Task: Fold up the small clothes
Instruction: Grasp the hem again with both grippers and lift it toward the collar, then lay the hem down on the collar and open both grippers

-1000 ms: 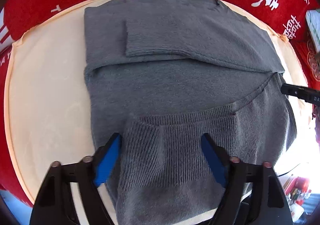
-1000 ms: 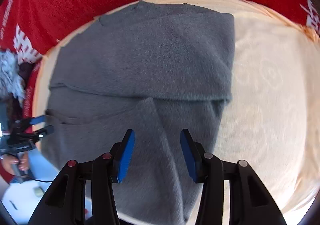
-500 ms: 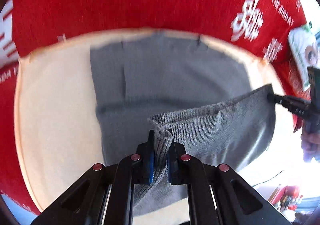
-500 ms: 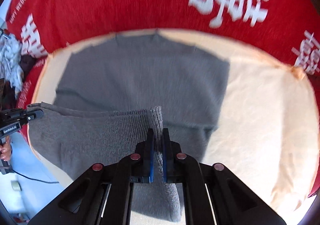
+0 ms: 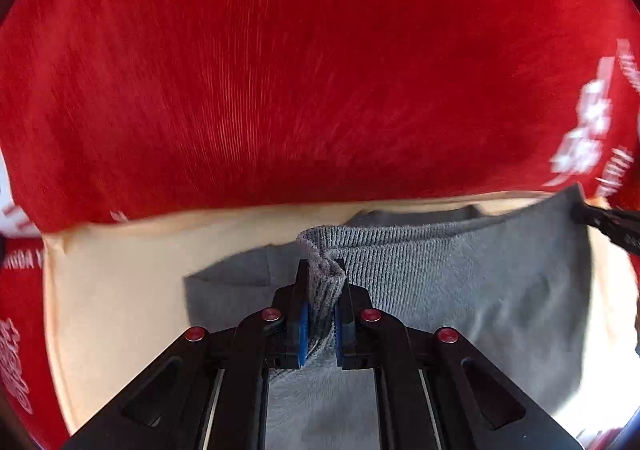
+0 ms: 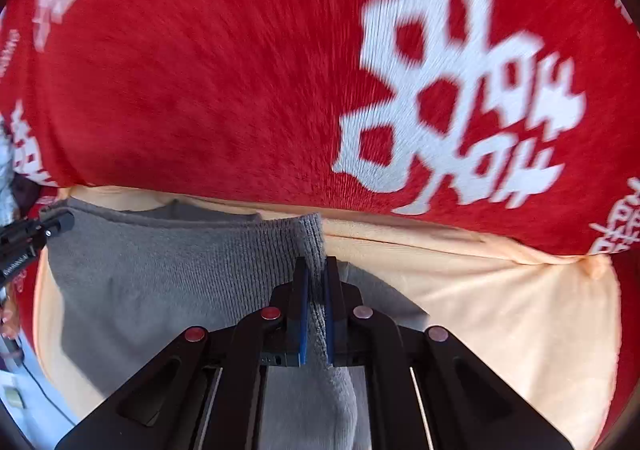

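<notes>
a second ago both tongs hung open over the flat grey sweater; now the left tongs [image 5: 320, 320] are clamped on one corner of the ribbed hem [image 5: 400, 238] and the right tongs [image 6: 314, 314] on the other, and the hem has been lifted and carried forward across the body of the sweater [image 5: 460, 290], so that it now stretches taut between the two pairs. that means the bottom-to-top fold is well under way, though the hem is not yet laid down. ahead of the left tongs the hem edge runs off to the right toward the tip of the other tongs; just beyond it a strip of the neckline end shows, with the peach cloth [image 6: 500, 290] under the garment and the red printed cloth [image 6: 240, 69] further ahead. behind and below both tongs the lifted part hangs down. the fold probably finishes once the hem reaches that far edge and is released.
</notes>
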The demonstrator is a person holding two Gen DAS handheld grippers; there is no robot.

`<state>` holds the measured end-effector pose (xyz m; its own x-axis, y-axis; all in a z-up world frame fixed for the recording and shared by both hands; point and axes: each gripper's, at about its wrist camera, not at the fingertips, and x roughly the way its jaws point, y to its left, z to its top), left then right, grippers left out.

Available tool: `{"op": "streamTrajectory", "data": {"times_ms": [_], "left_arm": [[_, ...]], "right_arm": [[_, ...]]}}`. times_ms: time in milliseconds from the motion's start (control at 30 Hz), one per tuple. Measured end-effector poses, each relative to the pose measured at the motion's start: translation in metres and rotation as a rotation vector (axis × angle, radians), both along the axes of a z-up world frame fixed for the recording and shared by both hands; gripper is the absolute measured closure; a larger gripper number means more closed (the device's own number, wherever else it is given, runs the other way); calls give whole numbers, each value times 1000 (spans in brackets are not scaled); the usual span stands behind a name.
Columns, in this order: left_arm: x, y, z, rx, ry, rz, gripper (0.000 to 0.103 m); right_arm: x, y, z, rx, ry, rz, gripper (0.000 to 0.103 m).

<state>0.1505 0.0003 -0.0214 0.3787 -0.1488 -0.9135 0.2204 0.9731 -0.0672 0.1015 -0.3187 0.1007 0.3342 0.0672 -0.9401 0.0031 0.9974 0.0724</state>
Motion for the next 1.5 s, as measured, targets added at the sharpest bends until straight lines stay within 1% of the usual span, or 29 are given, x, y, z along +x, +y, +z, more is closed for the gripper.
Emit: {"op": "streamTrajectory", "data": {"times_ms": [67, 133, 167, 233, 267, 300, 333, 367, 400, 433, 467, 533, 600, 667, 700, 733, 767, 800, 867, 900, 967, 1100, 1167, 1233, 1333, 1400, 1500], "left_arm": [[7, -3, -26, 39, 31, 26, 93], [11, -5, -43, 56, 62, 47, 92], [13, -5, -46, 65, 62, 59, 92], [18, -3, -52, 117, 72, 95, 90], [22, 0, -55, 150, 88, 118, 86], [24, 2, -56, 170, 96, 137, 62], [24, 8, -52, 212, 85, 169, 38], [23, 12, -47, 231, 65, 185, 37], [21, 20, -37, 229, 49, 194, 37], [19, 25, -32, 212, 57, 195, 37], [17, 30, -25, 175, 70, 197, 37], [9, 36, -8, 100, 75, 184, 37], [1, 33, 2, 18, 88, 138, 37], [0, 25, 2, -69, 122, 92, 37], [-1, 17, -3, -103, 141, 75, 37], [1, 9, -13, -119, 160, 71, 37], [3, 8, -21, -116, 170, 81, 37], [8, 6, -34, -107, 189, 117, 37], [8, 11, -49, -114, 208, 179, 37], [10, 18, -56, -133, 212, 218, 37], [12, 33, -58, -174, 193, 260, 37], [17, 47, -58, -194, 211, 258, 37], [17, 45, -55, -171, 209, 242, 37], [17, 48, -46, -147, 195, 232, 37], [8, 53, -40, -161, 193, 236, 37], [1, 56, -35, -175, 197, 225, 37], [-16, 62, -26, -161, 205, 195, 37]], "right_arm": [[8, 0, -27, -5, 39, -12, 96], [12, -2, -50, -6, 70, -30, 96], [13, -3, -57, 0, 83, -39, 96], [16, -9, -74, 24, 124, -62, 96], [17, -11, -78, 44, 144, -69, 96], [19, -15, -81, 62, 156, -79, 96], [20, -18, -79, 73, 164, -93, 95], [21, -22, -76, 59, 185, -111, 85], [21, -25, -71, 34, 197, -137, 81], [18, -29, -65, 22, 194, -159, 80], [16, -32, -59, 19, 186, -172, 80], [6, -37, -39, 66, 139, -177, 81], [0, -32, -29, 127, 111, -149, 86], [-3, -23, -31, 172, 117, -118, 87], [-3, -18, -35, 188, 125, -107, 87], [-2, -11, -43, 202, 140, -95, 87], [-1, -6, -50, 200, 151, -93, 87], [-1, -1, -59, 195, 161, -93, 87], [-1, 5, -74, 181, 175, -105, 88], [-2, 4, -78, 184, 169, -117, 92], [-4, -5, -85, 214, 153, -137, 95], [-3, -19, -84, 252, 155, -159, 98], [-2, -20, -83, 248, 151, -174, 98], [-5, -28, -75, 237, 142, -194, 98], [-11, -38, -68, 216, 141, -239, 97], [-14, -41, -68, 201, 145, -269, 93], [-26, -49, -63, 198, 154, -332, 93]]}}
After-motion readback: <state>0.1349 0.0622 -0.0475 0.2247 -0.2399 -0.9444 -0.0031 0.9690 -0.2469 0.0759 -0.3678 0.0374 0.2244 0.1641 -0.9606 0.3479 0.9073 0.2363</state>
